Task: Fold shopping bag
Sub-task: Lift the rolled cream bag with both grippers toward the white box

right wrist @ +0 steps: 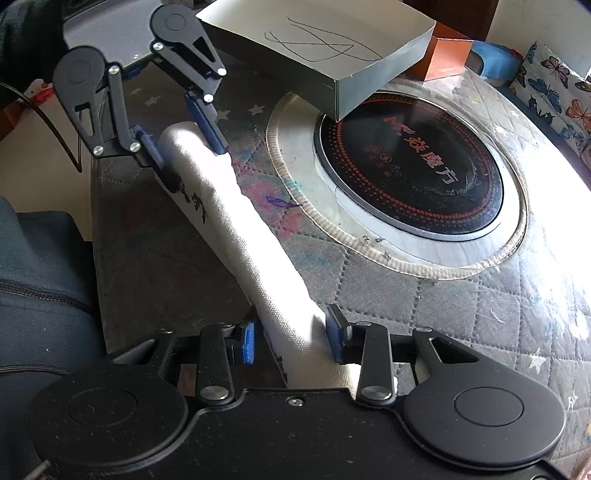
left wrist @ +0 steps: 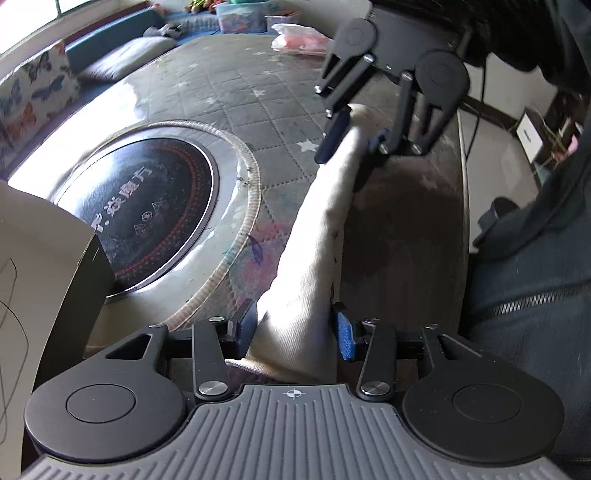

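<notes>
lengthwise, cream canvas shopping bag [right wrist: 236, 229] rolled into a tube, left claw [left wrist: 293, 332] spread, right claw [right wrist: 295, 338] pinching one end

Daylight from window [left wrist: 33, 18] at 10 o'clock; glare on table [right wrist: 554, 221] at 3 o'clock, blown-out bag [left wrist: 314, 229]. Deep shadow at 4 o'clock. Fisheye bends edges; focus sharp.
</notes>
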Demonstrator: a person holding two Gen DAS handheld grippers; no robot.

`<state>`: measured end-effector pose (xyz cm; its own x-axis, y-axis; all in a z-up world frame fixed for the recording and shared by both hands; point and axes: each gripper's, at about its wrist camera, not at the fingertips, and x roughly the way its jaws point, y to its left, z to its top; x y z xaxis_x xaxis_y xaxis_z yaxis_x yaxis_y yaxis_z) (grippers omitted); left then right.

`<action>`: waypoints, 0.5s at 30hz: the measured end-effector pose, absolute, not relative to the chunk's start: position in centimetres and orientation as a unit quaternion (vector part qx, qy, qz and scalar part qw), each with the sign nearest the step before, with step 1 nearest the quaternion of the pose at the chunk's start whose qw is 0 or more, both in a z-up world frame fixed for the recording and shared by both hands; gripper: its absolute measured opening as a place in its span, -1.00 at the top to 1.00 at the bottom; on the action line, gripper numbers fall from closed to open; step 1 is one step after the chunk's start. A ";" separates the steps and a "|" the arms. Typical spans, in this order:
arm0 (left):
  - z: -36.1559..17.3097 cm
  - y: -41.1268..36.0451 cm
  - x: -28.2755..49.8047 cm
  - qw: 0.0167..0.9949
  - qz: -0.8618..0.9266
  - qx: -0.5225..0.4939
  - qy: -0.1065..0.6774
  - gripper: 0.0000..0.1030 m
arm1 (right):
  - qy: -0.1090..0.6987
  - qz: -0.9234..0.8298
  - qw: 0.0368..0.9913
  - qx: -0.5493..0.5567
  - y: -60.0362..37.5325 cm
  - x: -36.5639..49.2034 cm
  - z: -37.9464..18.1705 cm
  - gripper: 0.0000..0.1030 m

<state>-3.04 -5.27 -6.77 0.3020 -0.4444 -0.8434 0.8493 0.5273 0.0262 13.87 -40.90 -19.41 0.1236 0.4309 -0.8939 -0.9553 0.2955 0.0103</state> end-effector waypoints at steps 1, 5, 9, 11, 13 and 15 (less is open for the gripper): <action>-6.9 -5.4 -3.3 0.767 -0.424 0.254 0.410 -0.10 | 0.425 0.507 0.683 -0.309 -40.9 13.8 -19.4 0.24; -7.8 -5.8 -3.4 0.763 -0.413 0.294 0.401 -0.16 | 0.424 0.507 0.682 -0.314 -40.8 13.8 -19.4 0.23; -7.7 -5.2 -2.8 0.772 -0.404 0.269 0.411 0.04 | 0.423 0.505 0.683 -0.316 -40.8 13.7 -19.4 0.22; -7.7 -5.1 -2.7 0.775 -0.399 0.264 0.412 0.12 | 0.423 0.505 0.683 -0.315 -40.8 13.7 -19.4 0.22; -7.7 -4.9 -2.7 0.781 -0.395 0.244 0.418 0.18 | 0.422 0.506 0.683 -0.315 -40.8 13.7 -19.4 0.22; -7.6 -4.6 -2.8 0.786 -0.390 0.222 0.425 0.21 | 0.422 0.504 0.685 -0.314 -40.9 13.6 -19.3 0.22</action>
<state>-2.77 -4.56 -7.59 0.3348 -0.4245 -0.8413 0.8014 0.5979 0.0172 13.62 -40.89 -19.30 0.1368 0.4253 -0.8947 -0.9552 0.2958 -0.0055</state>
